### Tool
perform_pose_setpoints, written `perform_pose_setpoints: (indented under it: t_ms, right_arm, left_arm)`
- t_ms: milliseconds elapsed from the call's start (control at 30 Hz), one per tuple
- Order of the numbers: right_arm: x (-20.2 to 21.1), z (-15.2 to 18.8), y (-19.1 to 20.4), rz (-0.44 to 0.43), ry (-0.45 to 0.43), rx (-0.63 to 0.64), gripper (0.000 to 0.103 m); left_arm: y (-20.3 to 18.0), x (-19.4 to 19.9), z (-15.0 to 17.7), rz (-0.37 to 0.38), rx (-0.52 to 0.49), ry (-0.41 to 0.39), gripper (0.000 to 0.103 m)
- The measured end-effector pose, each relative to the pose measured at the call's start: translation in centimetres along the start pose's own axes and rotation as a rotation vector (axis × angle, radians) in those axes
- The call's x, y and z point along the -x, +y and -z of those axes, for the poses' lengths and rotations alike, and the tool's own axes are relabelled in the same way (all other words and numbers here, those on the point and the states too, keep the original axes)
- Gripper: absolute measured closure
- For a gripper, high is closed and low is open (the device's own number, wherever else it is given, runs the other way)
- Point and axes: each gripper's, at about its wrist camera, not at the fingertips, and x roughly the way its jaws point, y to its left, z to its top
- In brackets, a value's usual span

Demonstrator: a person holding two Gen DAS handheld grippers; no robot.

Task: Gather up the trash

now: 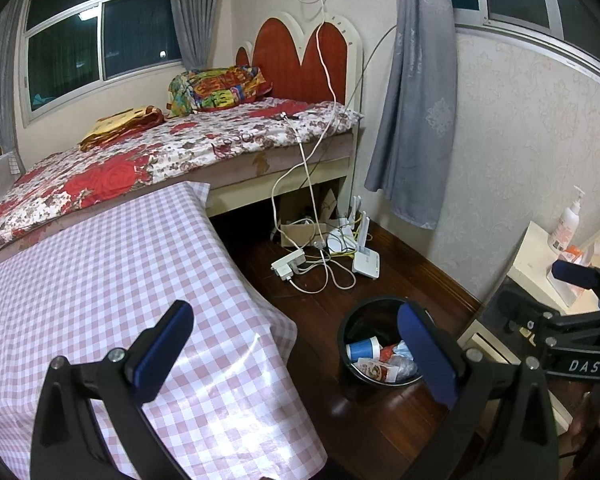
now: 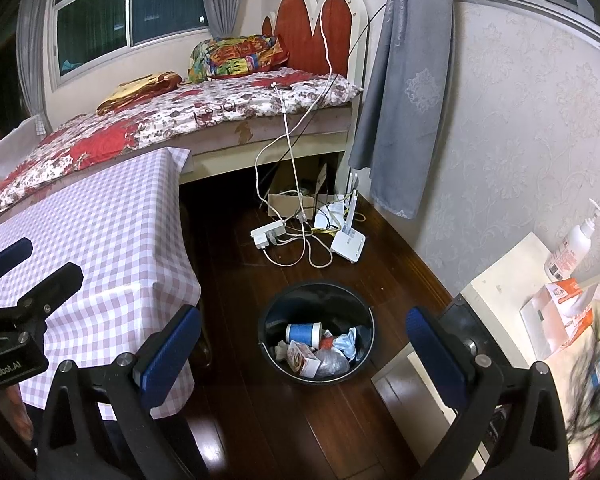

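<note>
- Your left gripper point(image 1: 296, 354) hung with its jaws wide apart and empty, above the edge of the checked tablecloth point(image 1: 112, 280).
- Your right gripper point(image 2: 304, 350) was likewise spread open, holding nothing, over the wooden floor point(image 2: 340, 432).
- One black bin point(image 2: 277, 304) stood on the floor between the table and the cream cabinet point(image 2: 512, 292), and held the trash.
- Inside it you could count one blue paper cup point(image 2: 303, 332), one red-and-white carton point(image 2: 302, 358), one clear plastic wrapper point(image 2: 332, 362) and one crumpled pale-blue scrap point(image 2: 346, 342).
- No loose trash showed on the tablecloth, so the step looked nearly finished.
- To do it well, scan the cabinet top, where one orange tissue box point(image 2: 560, 316) and one pump bottle point(image 2: 572, 246) sat, before reaching.
</note>
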Motion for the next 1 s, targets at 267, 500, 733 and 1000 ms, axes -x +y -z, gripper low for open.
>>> perform_pose_setpoints:
  t_ms: [267, 500, 733, 1000]
  right_arm:
    - [0.0, 0.0, 0.0, 0.000, 0.001, 0.001, 0.000]
    - [-0.1, 0.1, 0.0, 0.001, 0.002, -0.001, 0.000]
    - [-0.1, 0.4, 0.2, 0.000, 0.004, -0.001, 0.000]
    - [-0.2, 0.5, 0.1, 0.002, 0.005, -0.001, 0.000]
  left_arm:
    - [0.1, 0.0, 0.2, 0.002, -0.004, 0.002, 0.000]
    - [0.1, 0.0, 0.3, 0.003, -0.003, 0.004, 0.000]
    - [0.3, -0.3, 0.5, 0.003, -0.001, 0.014, 0.000]
    - [0.9, -1.0, 0.9, 0.050, -0.031, 0.023, 0.000]
